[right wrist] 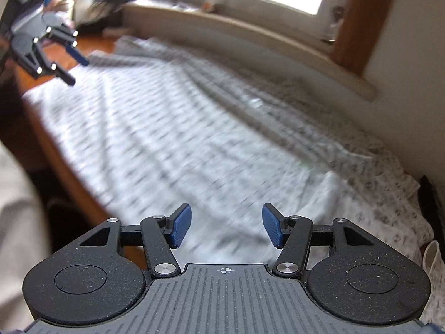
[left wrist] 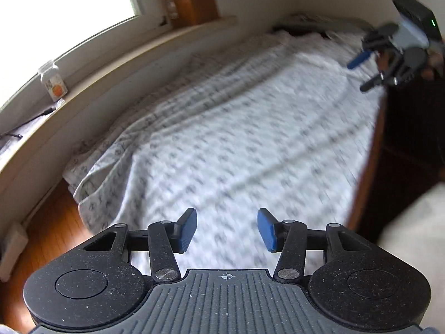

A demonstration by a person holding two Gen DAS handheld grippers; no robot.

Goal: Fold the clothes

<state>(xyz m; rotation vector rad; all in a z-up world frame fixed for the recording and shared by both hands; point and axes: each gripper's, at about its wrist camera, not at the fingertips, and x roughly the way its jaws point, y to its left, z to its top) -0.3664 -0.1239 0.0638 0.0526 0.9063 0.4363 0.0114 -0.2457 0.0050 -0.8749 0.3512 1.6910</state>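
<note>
Both grippers up over the patterned white cloth (left wrist: 236, 139), spread wide across the wooden table (left wrist: 370, 172) w/ rumpled folds bunched along the far edge by the window sill (left wrist: 116, 64). Left gripper (left wrist: 226, 229) at one end, blue pads well apart, nothing between them; right gripper (right wrist: 226, 229) at the other end, likewise gaping and empty, each visible small in the other's view. Risk from here, judging by blur and those ridges: could pinch just one layer or grab off-corner, drag cloth toward the table edge, fold lands skewed; far bottle (left wrist: 54, 82) on sill prob. safe.
</note>
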